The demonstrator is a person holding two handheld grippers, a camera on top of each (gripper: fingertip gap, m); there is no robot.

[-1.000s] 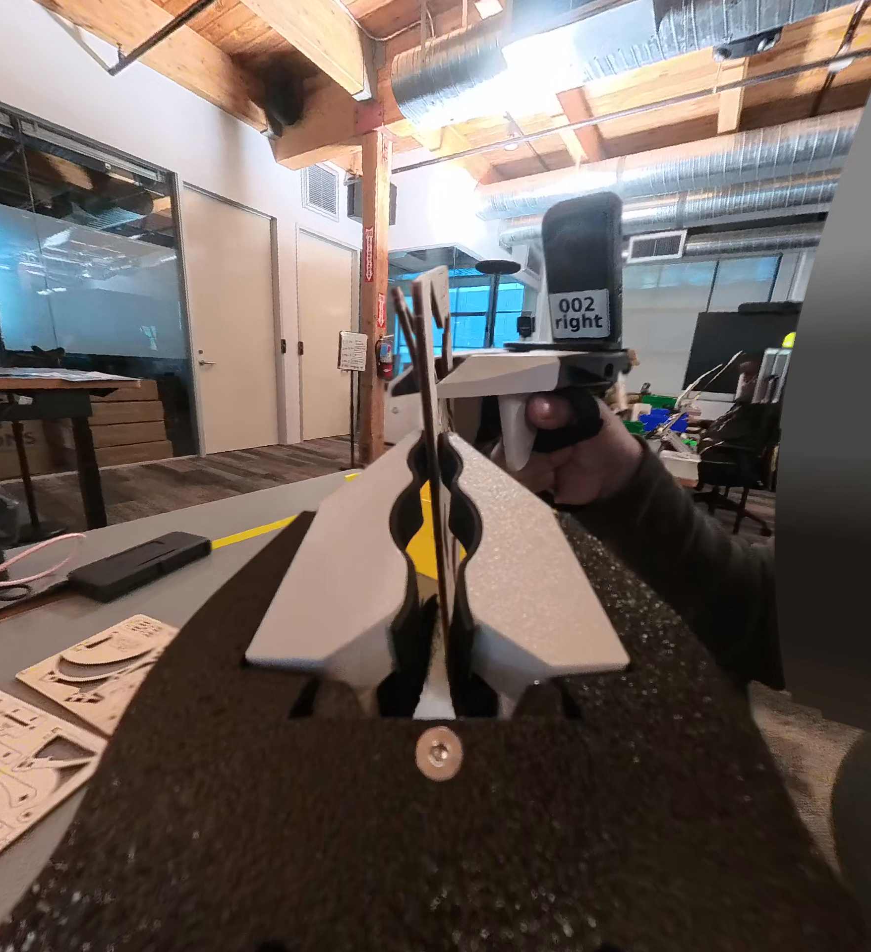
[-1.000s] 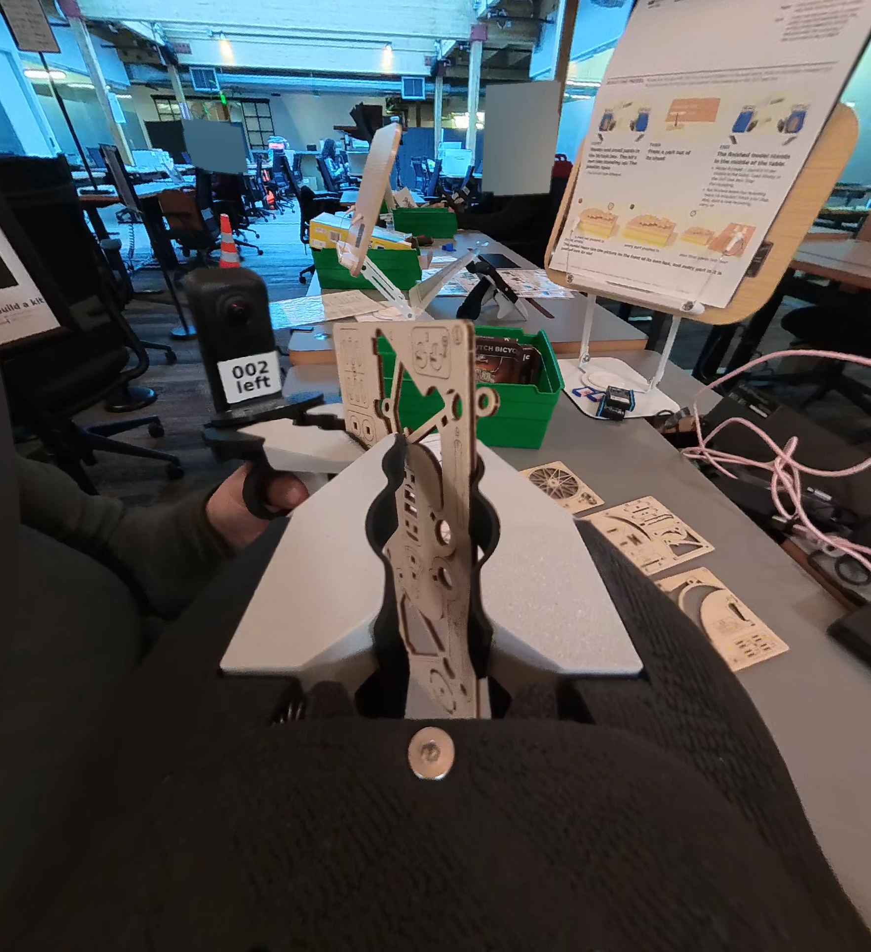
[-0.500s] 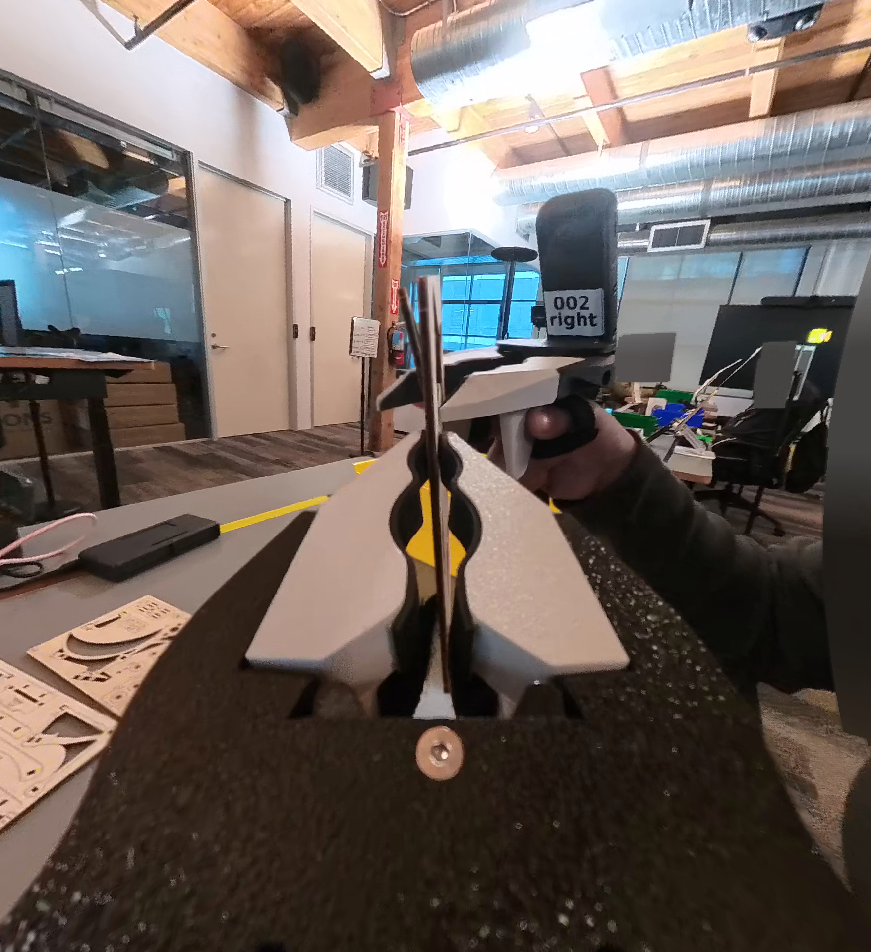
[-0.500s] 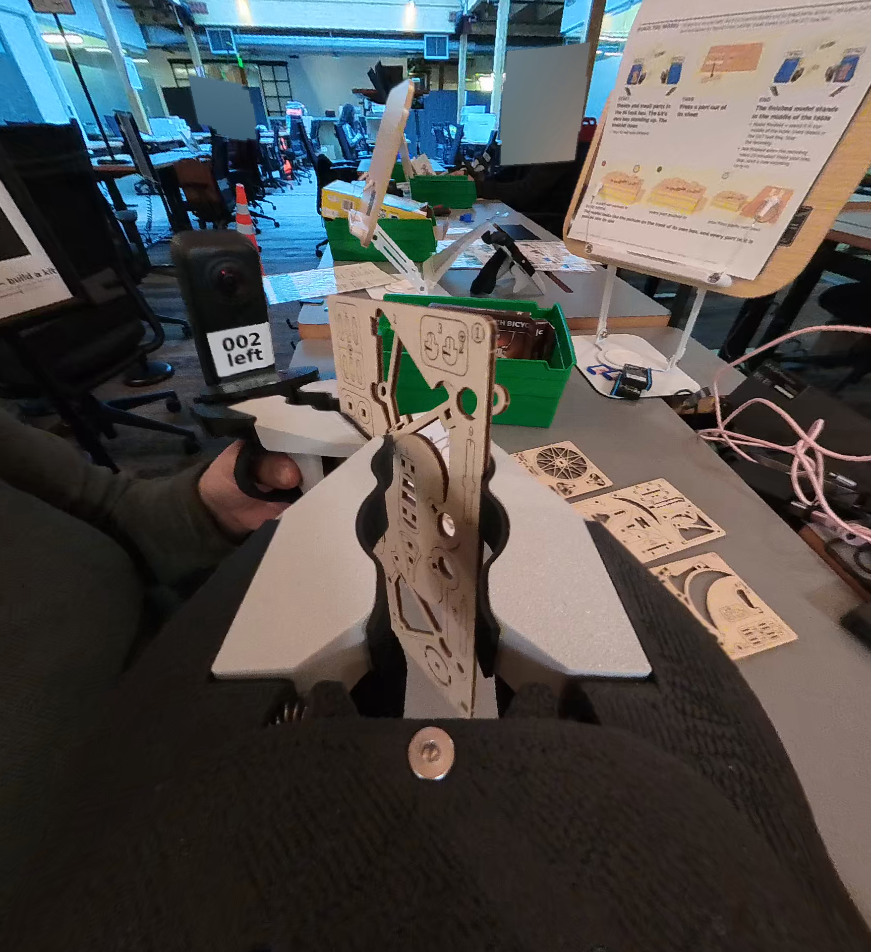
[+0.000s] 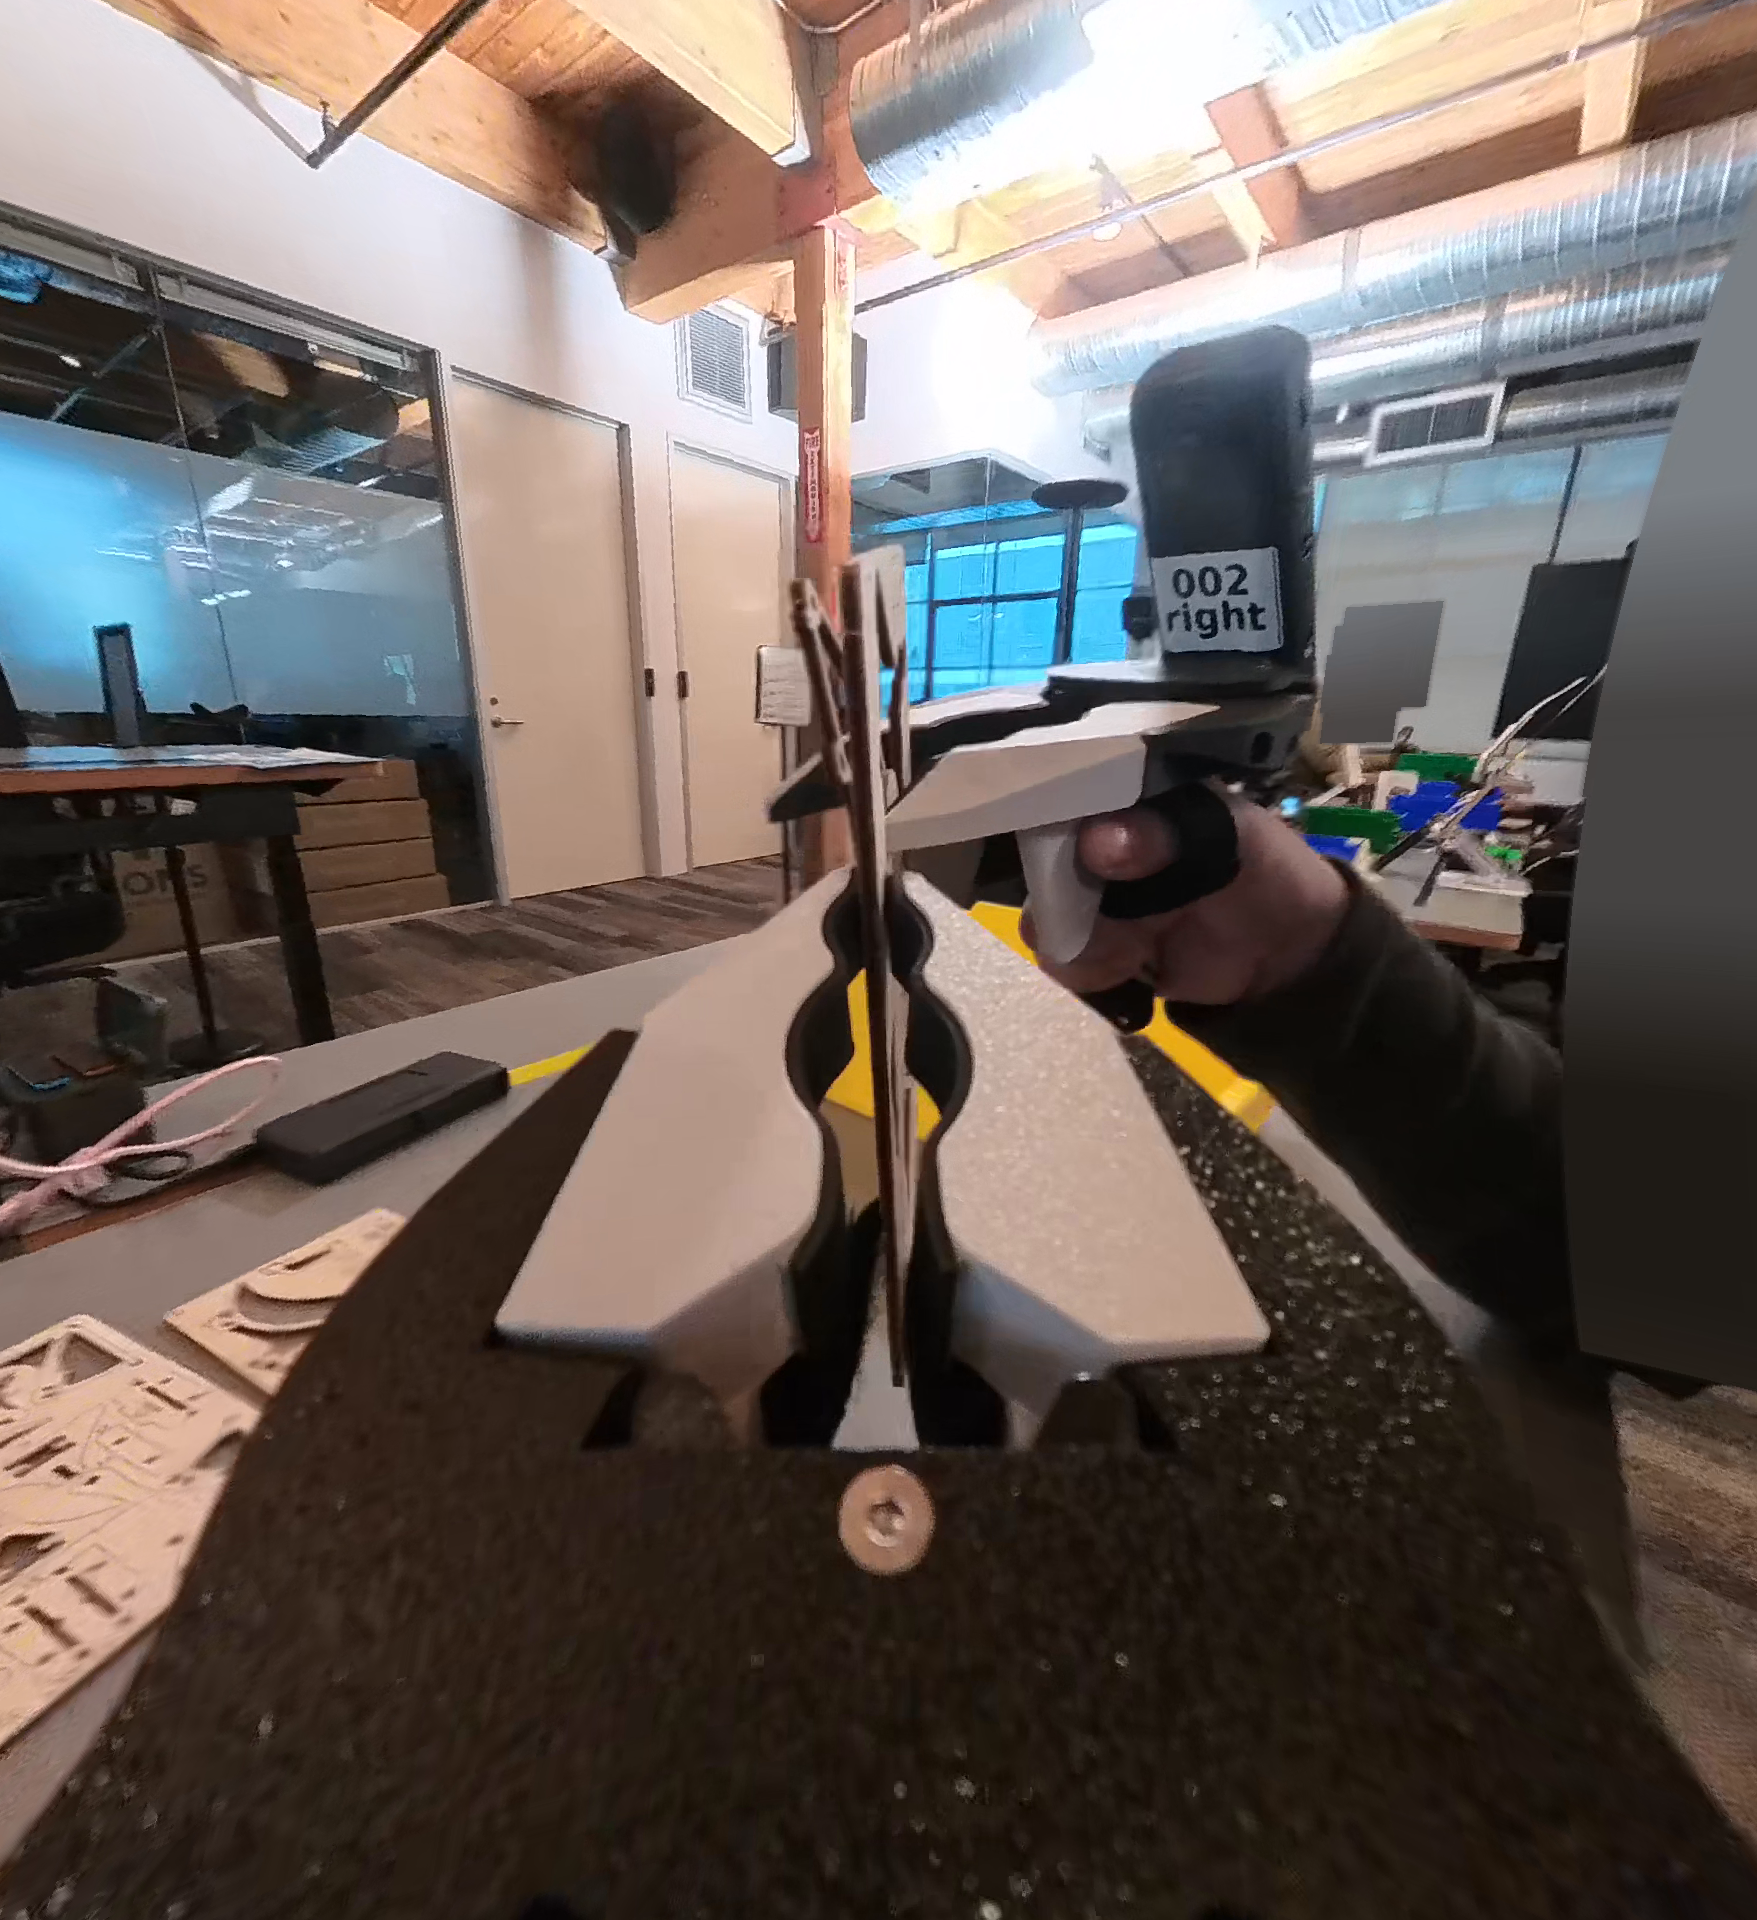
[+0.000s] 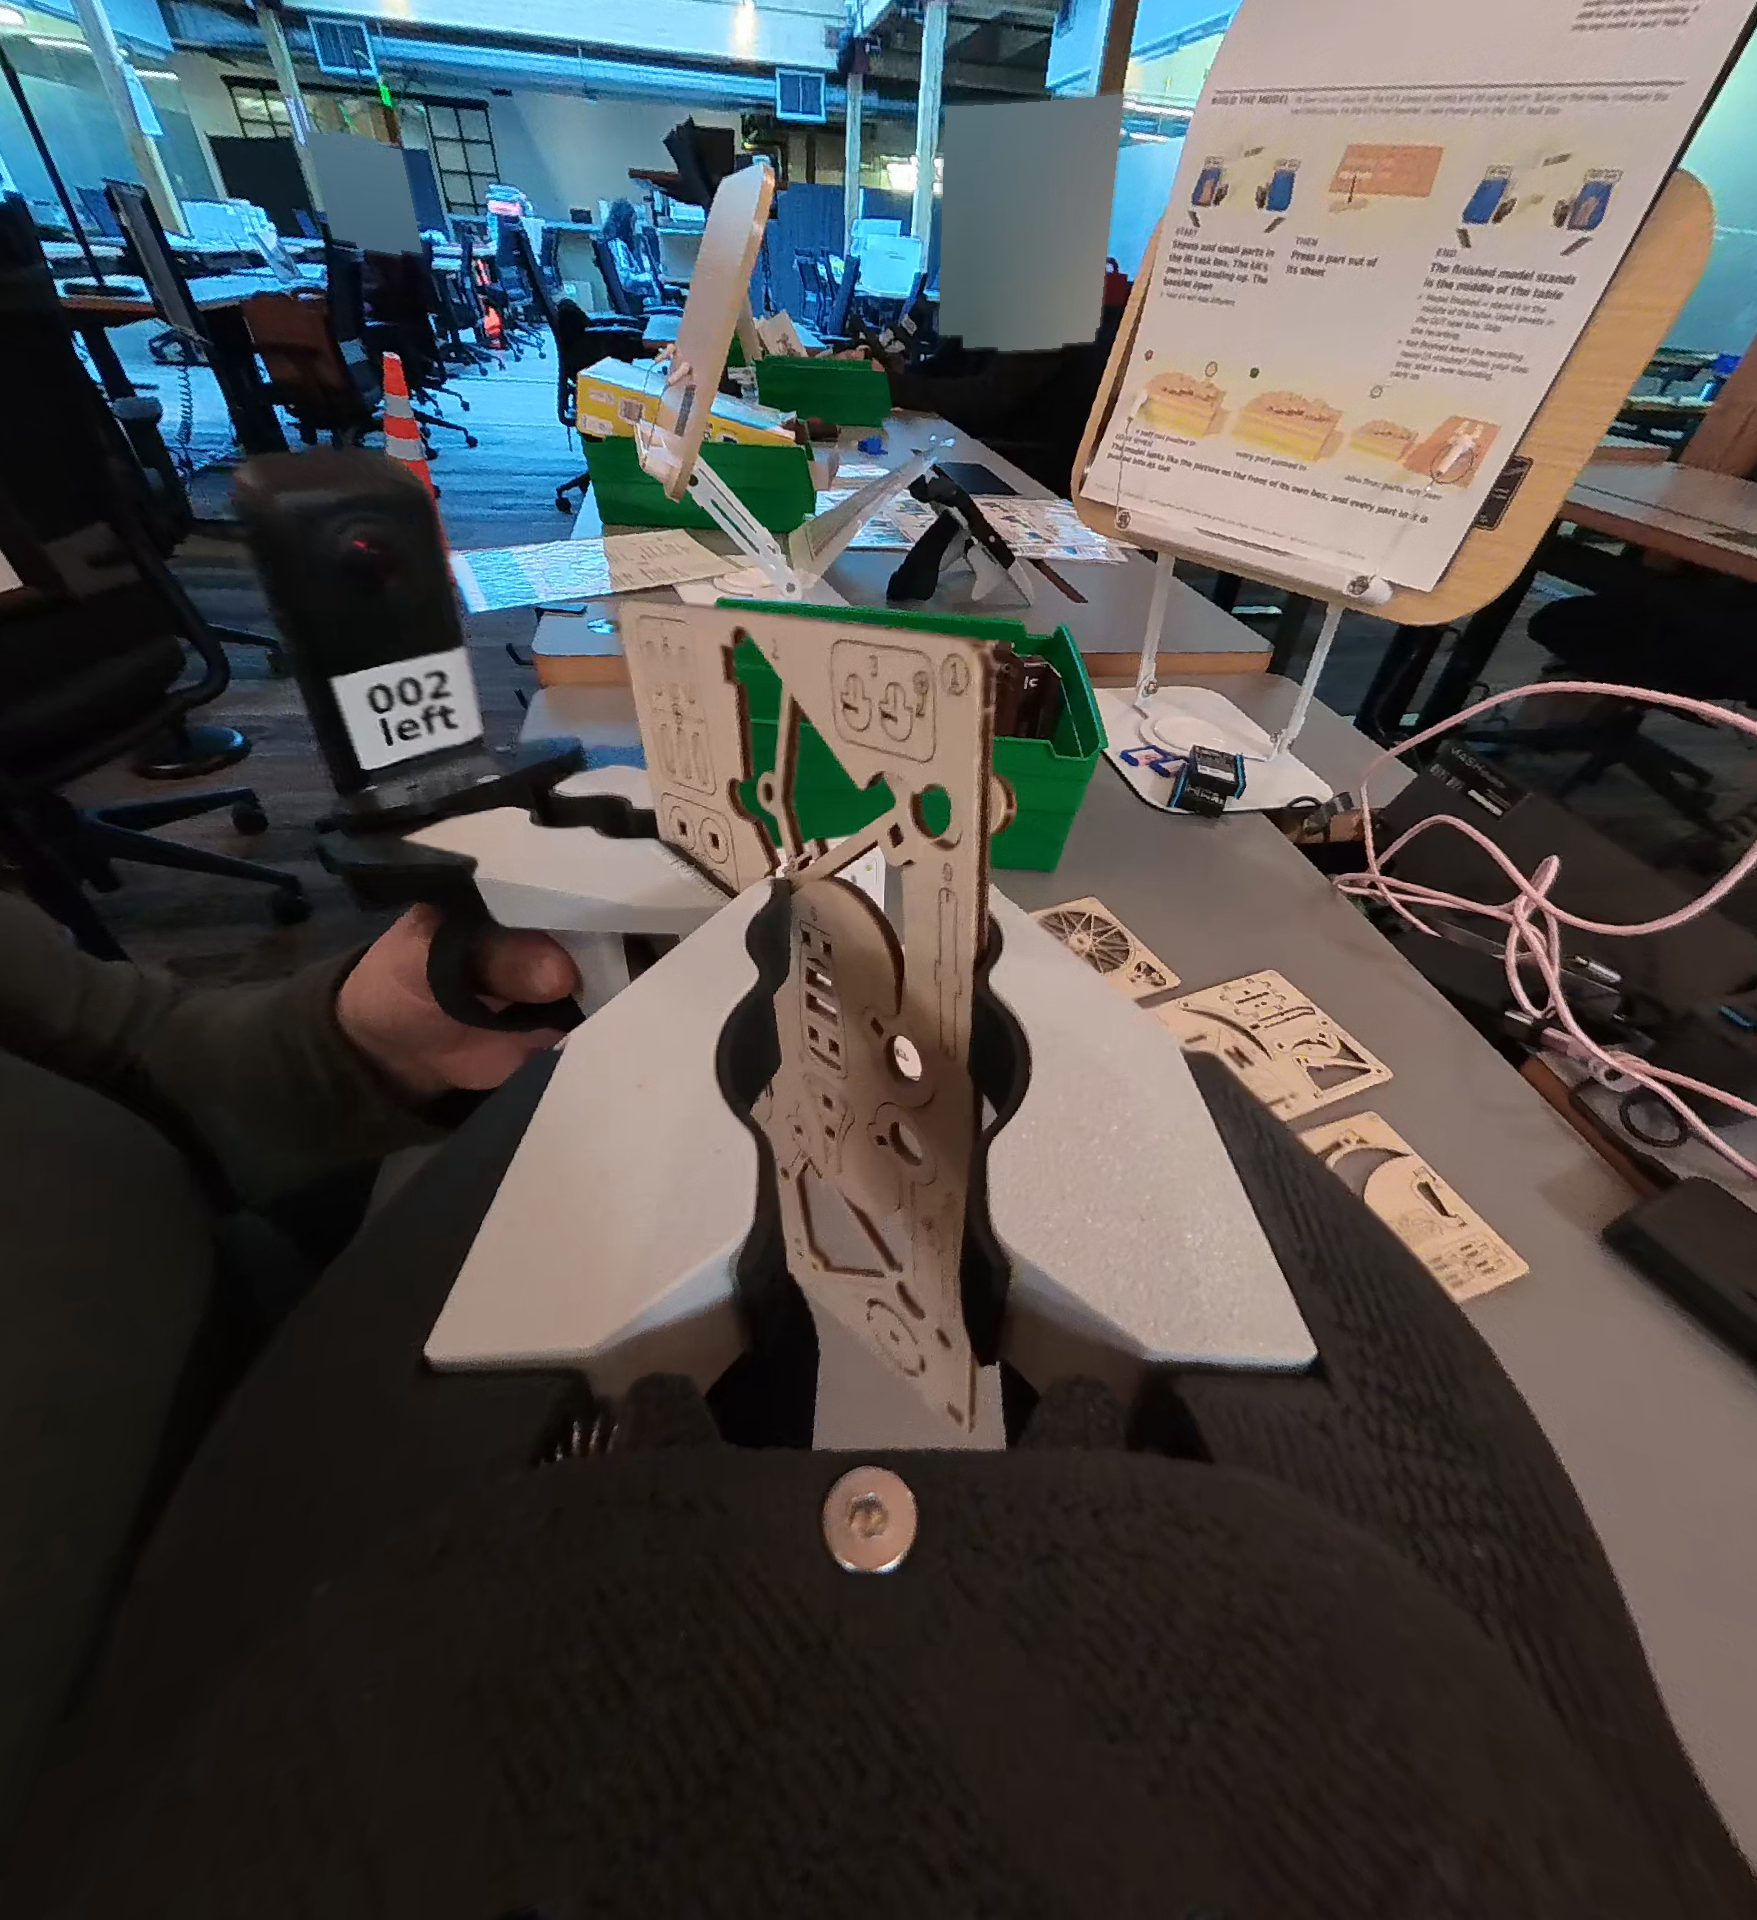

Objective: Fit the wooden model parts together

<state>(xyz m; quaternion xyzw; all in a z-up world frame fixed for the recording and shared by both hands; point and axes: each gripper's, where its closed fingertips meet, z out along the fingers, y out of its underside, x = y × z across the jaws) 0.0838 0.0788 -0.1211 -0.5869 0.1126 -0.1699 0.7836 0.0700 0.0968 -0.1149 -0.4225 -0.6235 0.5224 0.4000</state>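
Note:
A thin laser-cut wooden sheet (image 6: 895, 1143) with pressed-out holes is held upright in the air over the grey table (image 6: 1217, 914). My right gripper (image 6: 879, 914) is shut on its lower part. My left gripper (image 6: 645, 831) reaches in from the left and grips the sheet's far left side. In the left wrist view the sheet (image 5: 889, 1091) shows edge-on between the shut jaws of my left gripper (image 5: 869, 883). My right gripper (image 5: 832, 800) comes in from the right and clamps the same sheet higher up.
Several more wooden part sheets lie on the table (image 6: 1269, 1039) (image 5: 43, 1507). A green bin (image 6: 1050, 748) stands behind the held sheet. An instruction board on a stand (image 6: 1393, 312), pink cables (image 6: 1580, 904) and a flat black device (image 5: 386, 1107) are at the table's edges. The grippers are tip to tip, or close to it.
The held sheet has turned, so more of its face shows in the right wrist view. Both grippers have stayed shut on it and shifted only slightly.

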